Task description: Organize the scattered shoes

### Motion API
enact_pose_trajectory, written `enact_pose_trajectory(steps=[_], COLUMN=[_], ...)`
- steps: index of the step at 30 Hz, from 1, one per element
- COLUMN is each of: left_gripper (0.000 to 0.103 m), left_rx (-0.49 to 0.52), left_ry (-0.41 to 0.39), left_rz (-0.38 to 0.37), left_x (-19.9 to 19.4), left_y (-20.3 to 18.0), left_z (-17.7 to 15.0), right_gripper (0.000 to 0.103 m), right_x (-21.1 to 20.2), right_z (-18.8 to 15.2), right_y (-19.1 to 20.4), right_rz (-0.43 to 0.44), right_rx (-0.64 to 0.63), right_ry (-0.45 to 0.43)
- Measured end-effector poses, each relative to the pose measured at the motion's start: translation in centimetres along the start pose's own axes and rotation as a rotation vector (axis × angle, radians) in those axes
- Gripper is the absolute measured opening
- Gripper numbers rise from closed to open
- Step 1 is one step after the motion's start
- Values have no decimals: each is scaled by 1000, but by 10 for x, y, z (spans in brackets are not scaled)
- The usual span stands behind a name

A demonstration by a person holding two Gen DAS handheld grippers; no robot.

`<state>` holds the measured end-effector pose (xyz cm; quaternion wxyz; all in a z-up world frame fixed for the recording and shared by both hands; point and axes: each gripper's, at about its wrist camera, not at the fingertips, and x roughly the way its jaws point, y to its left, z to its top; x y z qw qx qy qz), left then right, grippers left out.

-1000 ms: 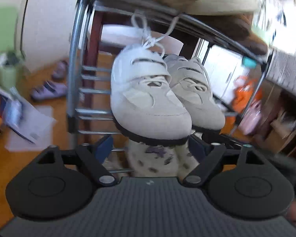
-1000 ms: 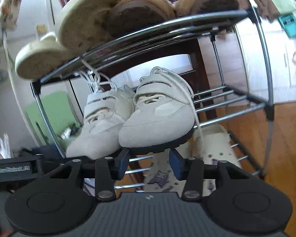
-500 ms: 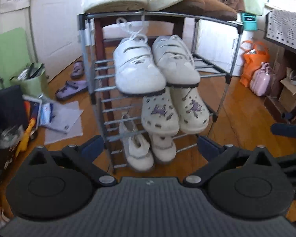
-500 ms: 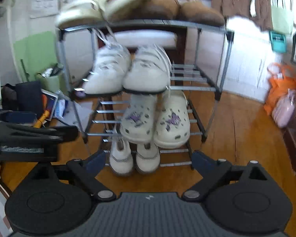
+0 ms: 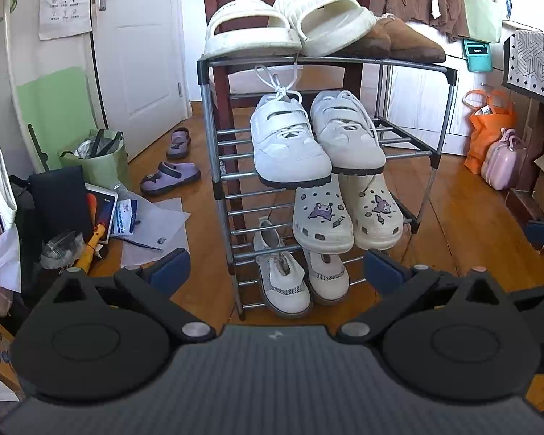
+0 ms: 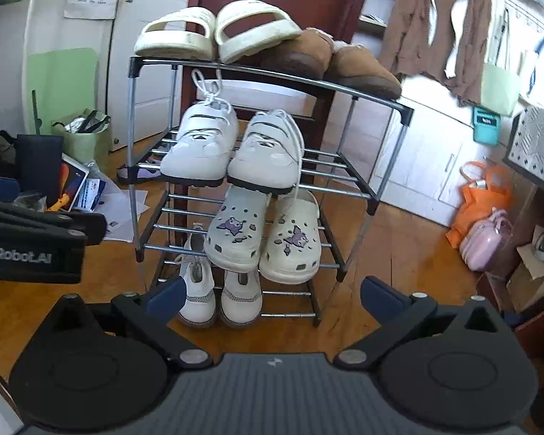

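Note:
A metal shoe rack stands on the wooden floor. Cream slides and brown slippers lie on its top shelf. A pair of white sneakers sits on the second shelf, white clogs on the third, small white shoes at the bottom. Two purple clogs lie on the floor left of the rack. My left gripper and right gripper are both open and empty, well back from the rack.
Clutter lies at the left: a green bag, papers and a dark case. An orange bag and a pink case stand at the right by a cabinet. The left gripper's body shows in the right wrist view.
Both grippers have opened, let go of the white sneakers on the second shelf, and pulled back from the rack.

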<state>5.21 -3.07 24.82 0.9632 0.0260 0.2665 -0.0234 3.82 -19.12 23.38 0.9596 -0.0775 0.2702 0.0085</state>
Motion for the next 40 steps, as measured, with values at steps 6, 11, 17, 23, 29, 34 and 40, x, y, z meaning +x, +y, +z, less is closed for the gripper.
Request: enact_pose_trajectory(steps=[6, 11, 17, 23, 29, 34, 40], left_gripper=[103, 103, 103, 103, 103, 103, 103], left_rx=[33, 66, 70, 37, 13, 24, -50], left_ry=[-3, -12, -16, -15, -13, -11, -32], left_rz=[25, 35, -22, -44, -58, -45, -114], left_x=[-6, -15, -25, -31, -34, -35, -40], left_y=[-7, -14, -17, -18, -18, -22, -13], left_z=[-2, -5, -7, -7, -7, -11, -12], right_gripper=[102, 102, 102, 102, 102, 102, 102], right_x=[-1, -3, -8, -9, -15, -18, -18], right_z=[-3, -4, -9, -14, -15, -17, -18], right_y=[1, 6, 11, 6, 1, -4, -7], right_rz=[-2, 7, 13, 10, 3, 0, -2], right_rx=[13, 6, -41, -40, -28, -26, -23], right_ry=[6, 14, 37, 53, 52, 49, 52])
